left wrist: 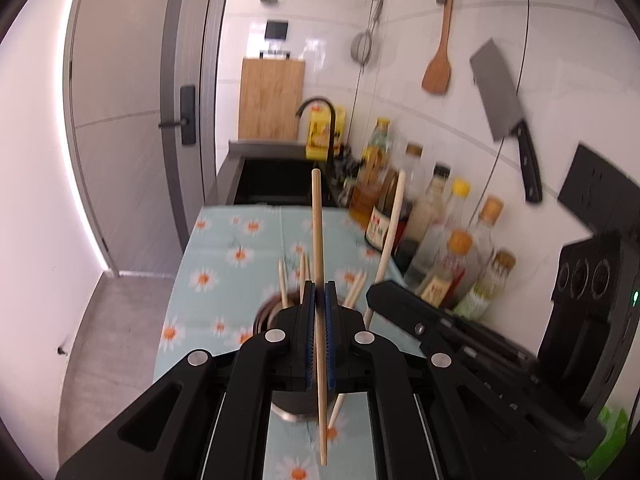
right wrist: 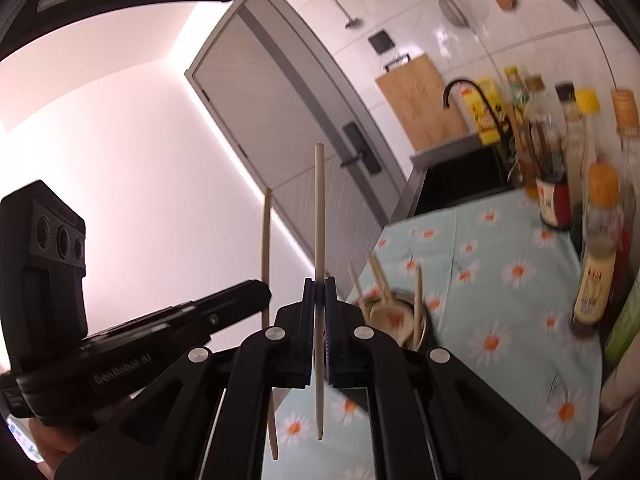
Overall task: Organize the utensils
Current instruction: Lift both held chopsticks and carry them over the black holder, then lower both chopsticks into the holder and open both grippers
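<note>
My left gripper (left wrist: 319,292) is shut on a wooden chopstick (left wrist: 318,232) that stands nearly upright. Below it is a dark round utensil holder (left wrist: 264,316) with several chopsticks (left wrist: 283,280) in it. My right gripper (right wrist: 319,288) is shut on another wooden chopstick (right wrist: 319,216), also upright. The holder (right wrist: 404,312) sits just right of it, with chopsticks (right wrist: 417,296) and a pale spoon inside. The right gripper shows in the left wrist view (left wrist: 400,304) with its chopstick (left wrist: 392,232). The left gripper shows in the right wrist view (right wrist: 240,300) with its chopstick (right wrist: 266,240).
A daisy-print cloth (left wrist: 224,264) covers the counter. Sauce and oil bottles (left wrist: 440,216) line the right wall. A black sink (left wrist: 276,180) with a faucet and a cutting board (left wrist: 272,96) lie beyond. A cleaver (left wrist: 504,104), spatula and strainer hang on the tiles.
</note>
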Demonstrator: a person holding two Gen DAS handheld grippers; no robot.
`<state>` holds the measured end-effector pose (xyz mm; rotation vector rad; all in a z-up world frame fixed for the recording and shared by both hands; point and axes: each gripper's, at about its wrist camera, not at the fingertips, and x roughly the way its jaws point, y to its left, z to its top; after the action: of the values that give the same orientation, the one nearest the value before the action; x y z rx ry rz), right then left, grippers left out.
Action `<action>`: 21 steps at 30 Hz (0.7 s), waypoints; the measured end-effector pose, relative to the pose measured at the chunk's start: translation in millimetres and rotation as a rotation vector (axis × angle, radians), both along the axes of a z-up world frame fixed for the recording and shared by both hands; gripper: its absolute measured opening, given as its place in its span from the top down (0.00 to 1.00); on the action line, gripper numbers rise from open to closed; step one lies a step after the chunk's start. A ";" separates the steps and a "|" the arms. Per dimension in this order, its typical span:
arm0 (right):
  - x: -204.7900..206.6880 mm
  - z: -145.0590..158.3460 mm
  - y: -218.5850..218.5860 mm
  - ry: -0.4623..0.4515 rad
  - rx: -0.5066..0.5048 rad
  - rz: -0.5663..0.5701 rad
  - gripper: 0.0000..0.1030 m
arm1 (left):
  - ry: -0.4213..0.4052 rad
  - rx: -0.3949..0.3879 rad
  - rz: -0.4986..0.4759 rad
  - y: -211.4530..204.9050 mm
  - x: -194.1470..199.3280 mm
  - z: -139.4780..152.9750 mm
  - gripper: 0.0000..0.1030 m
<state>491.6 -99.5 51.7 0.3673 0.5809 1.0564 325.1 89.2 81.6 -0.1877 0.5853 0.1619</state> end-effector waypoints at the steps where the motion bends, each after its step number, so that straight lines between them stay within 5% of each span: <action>1: 3.4 3.4 0.0 0.002 0.017 -0.004 0.95 | -0.017 0.003 0.007 2.4 3.6 4.1 0.97; 10: 27.5 24.0 2.5 -0.044 0.083 -0.069 0.94 | -0.217 -0.033 0.032 29.5 16.1 23.4 0.97; 21: 32.7 5.7 4.4 -0.128 0.047 -0.198 0.94 | -0.354 -0.078 0.040 43.8 18.3 -15.2 0.96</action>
<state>524.3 -95.1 57.4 0.3866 0.3973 0.8966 343.4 133.0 66.5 -0.2969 0.2360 0.1405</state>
